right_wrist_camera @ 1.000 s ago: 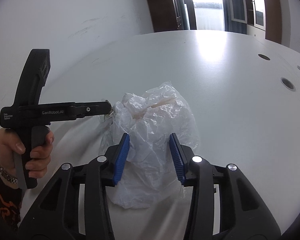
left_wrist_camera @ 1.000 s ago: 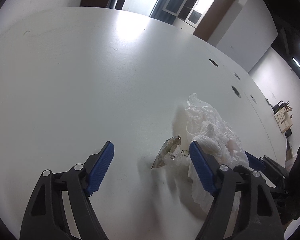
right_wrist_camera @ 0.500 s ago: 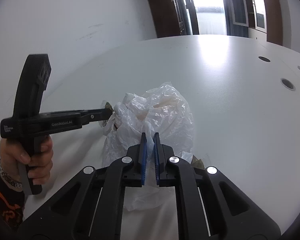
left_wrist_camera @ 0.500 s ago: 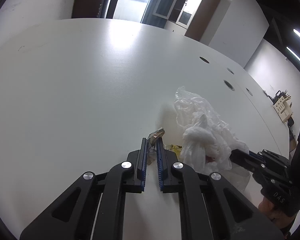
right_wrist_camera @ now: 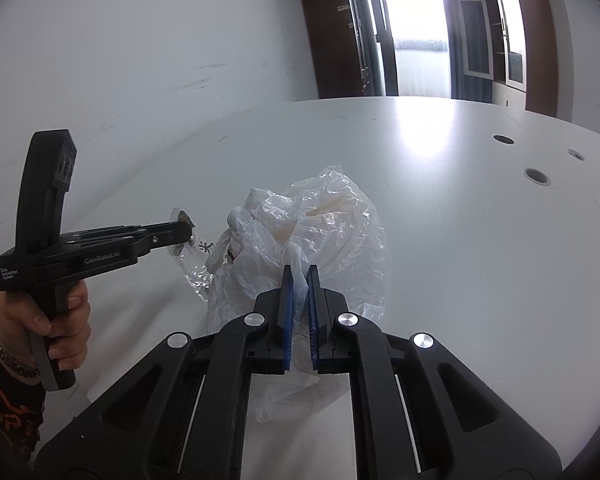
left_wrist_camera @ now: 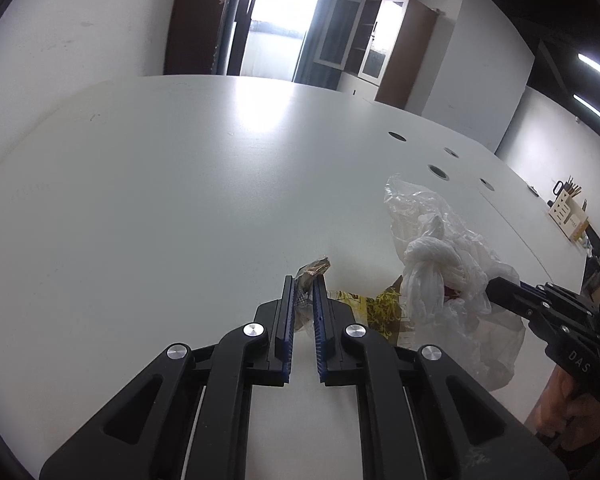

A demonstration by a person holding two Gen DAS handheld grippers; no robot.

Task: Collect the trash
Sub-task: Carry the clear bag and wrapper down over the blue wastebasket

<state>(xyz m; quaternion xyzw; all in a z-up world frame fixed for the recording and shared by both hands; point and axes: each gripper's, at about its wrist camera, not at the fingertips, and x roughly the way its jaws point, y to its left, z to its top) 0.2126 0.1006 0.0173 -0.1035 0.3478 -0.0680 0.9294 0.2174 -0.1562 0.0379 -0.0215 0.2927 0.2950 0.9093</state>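
On the white table (left_wrist_camera: 140, 200), well in from its edges, left tongs (left_wrist_camera: 304, 280) pinch a crinkly wrapper (left_wrist_camera: 314, 270) while right tongs (right_wrist_camera: 298, 276) clamp the flimsy, light plastic bag (right_wrist_camera: 320, 224), probably best gathered by its folds.

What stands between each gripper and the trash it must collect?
Nothing visible. The left gripper is already shut on the clear wrapper, and the right gripper is shut on the white plastic bag. No bin is in view.

both claws (left_wrist_camera: 304, 280) (right_wrist_camera: 298, 276) clamped tight
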